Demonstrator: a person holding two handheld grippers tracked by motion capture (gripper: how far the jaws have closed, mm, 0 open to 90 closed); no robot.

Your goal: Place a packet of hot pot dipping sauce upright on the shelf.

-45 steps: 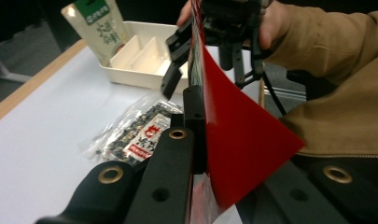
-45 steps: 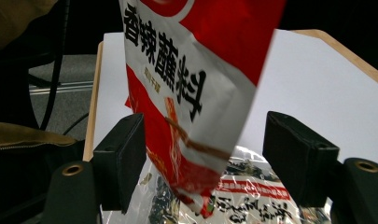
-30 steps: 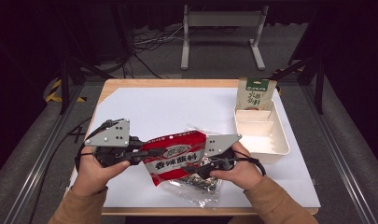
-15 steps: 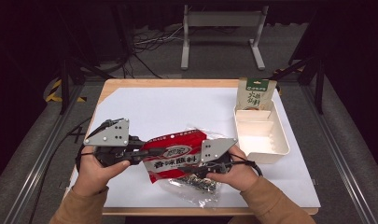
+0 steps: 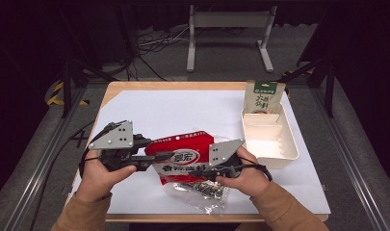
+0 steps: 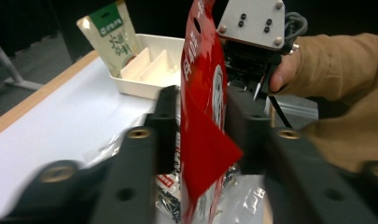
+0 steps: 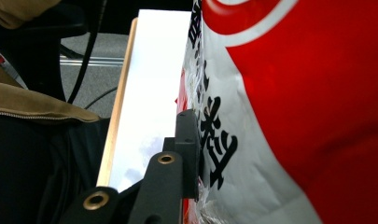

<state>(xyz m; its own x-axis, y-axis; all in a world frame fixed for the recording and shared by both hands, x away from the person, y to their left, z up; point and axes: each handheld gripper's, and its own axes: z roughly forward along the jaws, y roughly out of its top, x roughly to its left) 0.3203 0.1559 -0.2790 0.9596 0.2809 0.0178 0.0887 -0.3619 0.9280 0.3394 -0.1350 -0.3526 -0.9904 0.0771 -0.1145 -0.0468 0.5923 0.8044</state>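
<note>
Hanging between released left fingers (image 6: 164, 128), red bag (image 5: 183, 159); right fingers (image 7: 186, 154) clamping its edge.

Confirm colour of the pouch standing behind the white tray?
Green and white pouch, clearest in the left gripper view.

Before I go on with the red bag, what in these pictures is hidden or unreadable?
- Right tool, right gripper view: its second jaw is hidden behind the red bag.
- Clear packet, high view: partly under the red bag; contents too small to identify.
- Green pouch, high view: print too small to read.
- Left tool, left gripper view: near jaws blurred.
</note>
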